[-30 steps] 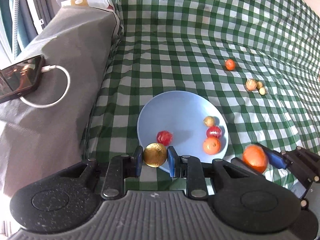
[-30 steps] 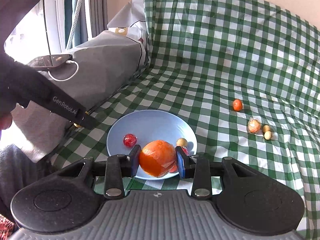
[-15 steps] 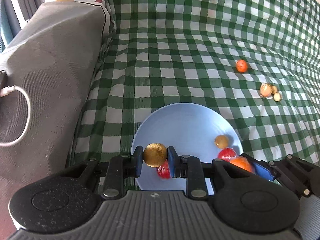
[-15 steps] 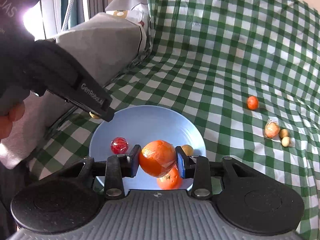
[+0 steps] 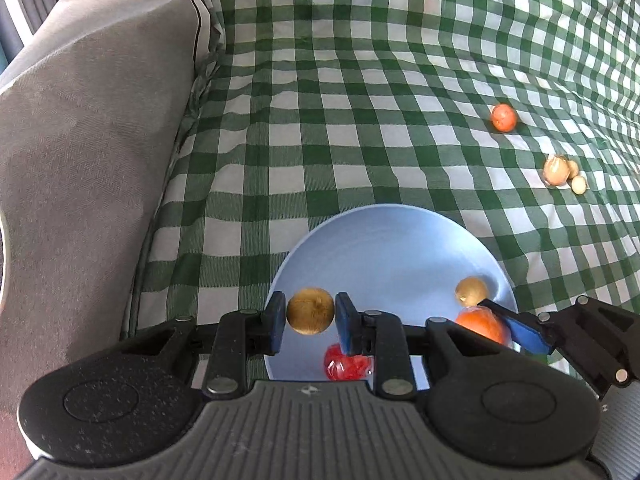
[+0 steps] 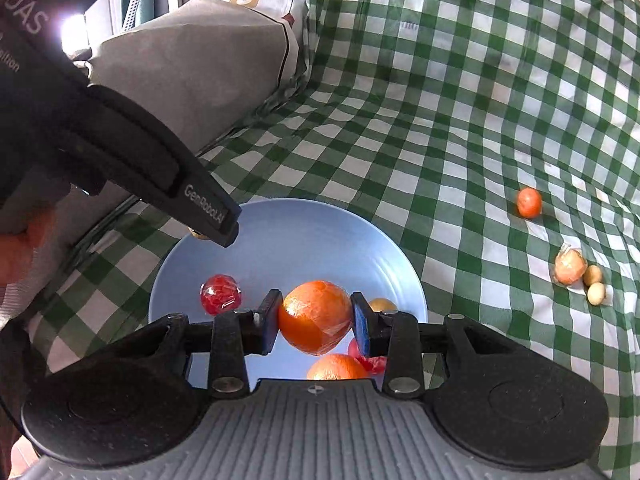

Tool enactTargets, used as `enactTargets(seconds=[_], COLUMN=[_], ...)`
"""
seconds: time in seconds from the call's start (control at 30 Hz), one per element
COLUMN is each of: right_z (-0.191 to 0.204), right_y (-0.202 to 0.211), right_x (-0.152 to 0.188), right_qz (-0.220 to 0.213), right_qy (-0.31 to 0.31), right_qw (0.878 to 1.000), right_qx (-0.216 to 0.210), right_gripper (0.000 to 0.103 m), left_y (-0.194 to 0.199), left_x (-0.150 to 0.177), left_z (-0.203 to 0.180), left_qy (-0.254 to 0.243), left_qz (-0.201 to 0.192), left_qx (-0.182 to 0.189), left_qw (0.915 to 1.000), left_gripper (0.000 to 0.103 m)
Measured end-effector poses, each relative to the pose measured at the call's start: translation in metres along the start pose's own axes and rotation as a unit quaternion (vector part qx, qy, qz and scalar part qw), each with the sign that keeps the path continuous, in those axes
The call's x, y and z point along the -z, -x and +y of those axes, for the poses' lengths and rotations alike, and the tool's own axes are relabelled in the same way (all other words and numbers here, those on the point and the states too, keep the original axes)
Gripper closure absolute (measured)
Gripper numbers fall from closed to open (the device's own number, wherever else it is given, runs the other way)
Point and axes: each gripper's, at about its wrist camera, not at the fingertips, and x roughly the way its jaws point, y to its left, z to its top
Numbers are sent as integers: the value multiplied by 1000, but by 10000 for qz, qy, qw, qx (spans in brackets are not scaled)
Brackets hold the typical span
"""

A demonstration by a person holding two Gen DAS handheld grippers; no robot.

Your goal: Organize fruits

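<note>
My left gripper (image 5: 311,318) is shut on a golden-brown round fruit (image 5: 311,316), held over the left edge of the light blue plate (image 5: 384,248). My right gripper (image 6: 315,322) is shut on a wrapped orange (image 6: 315,316) above the plate (image 6: 304,236). On the plate lie a red wrapped fruit (image 6: 220,300), another orange (image 6: 338,367) and a small golden fruit (image 5: 472,291). The right gripper's orange also shows in the left wrist view (image 5: 480,325).
On the green checked cloth (image 5: 360,100) to the right lie a small orange-red fruit (image 5: 503,117), a wrapped peach-coloured fruit (image 5: 555,171) and two small pale nuts (image 5: 578,185). A grey cushion (image 5: 80,140) rises on the left.
Both grippers have moved forward and in over the plate, each still holding its fruit. The phone and cable on the cushion have left the left wrist view.
</note>
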Motion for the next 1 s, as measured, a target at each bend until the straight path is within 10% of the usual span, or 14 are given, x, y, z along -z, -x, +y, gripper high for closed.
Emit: enactTargets(seconds=[0.07,0.13,0.23,0.43,1.0], right_z=[0,-1,0,6,50], right_y=[-3,-2,9,61,189], right_x=[-2,-5,-7,9,48], right_qz=[31,61,82,227,-543], right_qy=[17,15,16,-42,-271], right_qw=[10000,9998,9998,9997,9976], right_qx=[-48,-203,-188,-53,347], right_gripper=[64,54,21,9,2], left_y=[3,16,31,71,171], left_x=[-1,2,7,48,127], left_z=[0,2,3,13,6], left_qy=[-1,99,38,65,-66], left_qz=[-65,-322,-329,-226,-667], left_qx=[-11,27,125,-109,-373], left_qw=[10000,9994,9994,9997,9971], left_gripper=[8,0,0,0,0])
